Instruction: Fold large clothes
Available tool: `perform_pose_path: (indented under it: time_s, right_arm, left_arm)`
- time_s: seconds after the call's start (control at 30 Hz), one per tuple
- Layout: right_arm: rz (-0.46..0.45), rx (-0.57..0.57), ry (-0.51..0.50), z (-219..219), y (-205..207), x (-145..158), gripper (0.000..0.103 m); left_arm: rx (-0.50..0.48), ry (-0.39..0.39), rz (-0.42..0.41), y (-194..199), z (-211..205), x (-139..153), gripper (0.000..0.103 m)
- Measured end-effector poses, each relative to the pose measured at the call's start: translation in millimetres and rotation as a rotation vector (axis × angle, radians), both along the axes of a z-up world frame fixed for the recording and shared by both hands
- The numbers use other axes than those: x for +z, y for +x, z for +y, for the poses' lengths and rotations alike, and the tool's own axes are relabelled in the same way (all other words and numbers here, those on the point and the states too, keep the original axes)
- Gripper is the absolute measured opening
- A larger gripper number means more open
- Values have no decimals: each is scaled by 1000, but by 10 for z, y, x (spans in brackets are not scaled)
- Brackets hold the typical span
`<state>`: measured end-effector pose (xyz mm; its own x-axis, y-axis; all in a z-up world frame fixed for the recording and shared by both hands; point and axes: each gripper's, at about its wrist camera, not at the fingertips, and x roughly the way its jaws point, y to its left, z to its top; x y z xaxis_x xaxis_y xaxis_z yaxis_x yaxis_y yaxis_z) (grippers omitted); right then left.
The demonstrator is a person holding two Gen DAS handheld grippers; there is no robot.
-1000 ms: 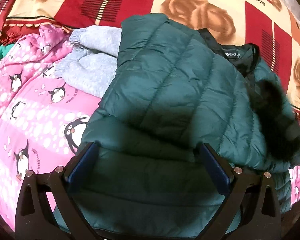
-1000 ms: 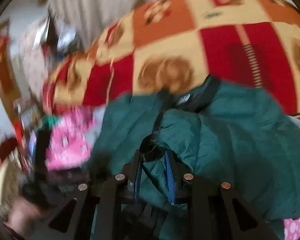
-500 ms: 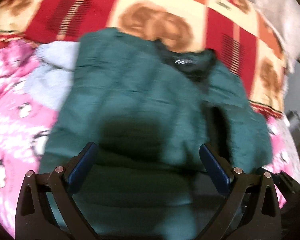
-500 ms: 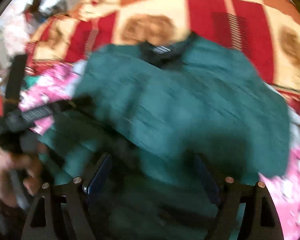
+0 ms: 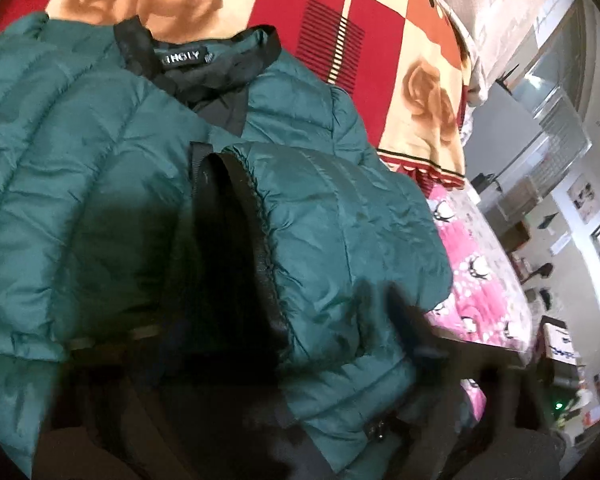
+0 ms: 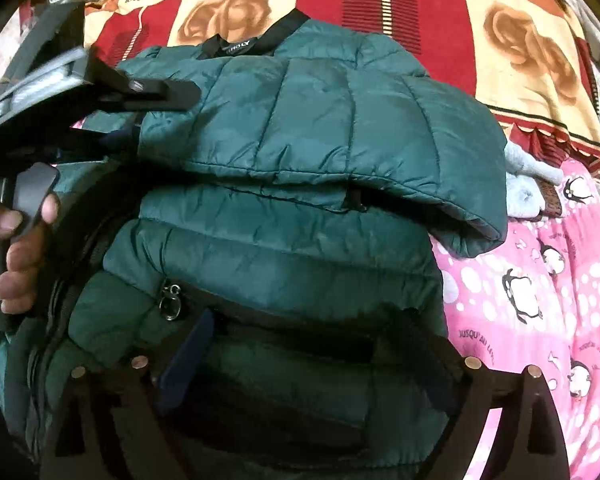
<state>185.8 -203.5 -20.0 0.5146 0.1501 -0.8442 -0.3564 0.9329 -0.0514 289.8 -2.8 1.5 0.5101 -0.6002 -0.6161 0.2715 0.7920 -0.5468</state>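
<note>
A dark green quilted puffer jacket (image 5: 100, 168) lies on the bed, collar with a black label (image 5: 180, 57) at the far side. One sleeve (image 6: 320, 128) is folded across the body; a zipper pull (image 6: 171, 305) shows lower left. My left gripper (image 5: 260, 344) is open low over the jacket, its fingers dark and blurred; it also shows in the right wrist view (image 6: 100, 92), held by a hand. My right gripper (image 6: 304, 356) is open with its fingers (image 6: 188, 356) over the jacket's lower part.
A red, orange and cream rose blanket (image 6: 500, 20) lies beyond the jacket. A pink penguin-print blanket (image 6: 540, 300) is on the right. A grey knit garment (image 6: 528, 184) pokes out beside the sleeve. Room furniture (image 5: 560, 200) stands past the bed's edge.
The right gripper, shut on the jacket a second ago, let go, opened and now hovers over the folded jacket. The left gripper swung right and lower over the jacket.
</note>
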Motion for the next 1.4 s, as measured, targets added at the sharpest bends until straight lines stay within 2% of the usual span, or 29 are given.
perform_pose_path:
  time_s: [0.03, 0.07, 0.1, 0.17, 0.3, 0.43, 0.53, 0.6, 0.7, 0.77, 0.8, 0.83, 0.87, 0.97, 1.03, 1.1, 1.13, 1.17, 1.2, 1.23, 1.33, 1.4]
  right_arm:
    - [4, -5, -1, 8, 10, 1, 96]
    - [6, -8, -3, 32, 40, -17, 97]
    - [8, -12, -6, 27, 46, -21, 99]
    - [10, -18, -11, 38, 62, -21, 101]
    - [7, -20, -10, 17, 61, -28, 101]
    - [6, -22, -7, 16, 56, -32, 102]
    - [6, -22, -11, 22, 50, -38, 102]
    - [5, -23, -15, 30, 50, -44, 102]
    - [5, -26, -21, 50, 53, -52, 102]
    - [1, -28, -28, 55, 54, -60, 102]
    - [-2, -28, -30, 59, 51, -61, 102]
    - [-6, -27, -30, 58, 49, -61, 102]
    - [-10, -27, -28, 55, 43, -63, 102]
    - [-14, -27, -25, 51, 32, -67, 102]
    - [-17, -27, -27, 57, 21, -69, 102]
    - [-18, -27, -28, 58, 14, -68, 102]
    - [-18, -28, -28, 58, 13, -68, 102]
    - [-17, -27, -28, 59, 15, -70, 102]
    - [-18, -27, -28, 58, 15, -70, 102]
    - [-17, -27, -30, 61, 13, -71, 102]
    - [-14, -26, -32, 59, 17, -70, 102]
    - [-15, -26, -33, 58, 14, -69, 102]
  left_arm:
    - [4, 1, 5, 10, 12, -4, 28]
    - [9, 7, 0, -8, 19, 4, 19]
    - [15, 17, -16, -34, 23, 29, 16]
    - [36, 41, -77, -108, 28, 146, 14]
    - [91, 18, -171, -200, 178, 379, 12]
    - [193, -25, -246, -297, 558, 609, 9]
    - [305, -15, -291, -403, 938, 760, 9]
    - [338, -22, -266, -397, 1136, 751, 9]
    - [327, -70, -183, -293, 1180, 581, 10]
    - [279, -87, -140, -215, 1032, 493, 30]
    - [258, -76, -132, -193, 925, 464, 60]
    - [234, -51, -134, -181, 756, 430, 83]
    - [221, -36, -143, -184, 656, 412, 87]
    - [141, 32, -155, -123, 290, 314, 87]
    - [100, 89, -120, -29, 98, 196, 87]
    - [81, 104, -57, 86, 10, 28, 87]
    - [84, 103, -46, 107, 18, -24, 82]
    - [90, 103, -46, 102, 41, -38, 67]
    - [94, 94, -42, 95, 78, -36, 20]
    - [88, 76, -32, 95, 98, -23, 12]
    - [74, 72, -105, -35, 96, 152, 9]
    - [65, 41, -162, -146, 96, 324, 9]
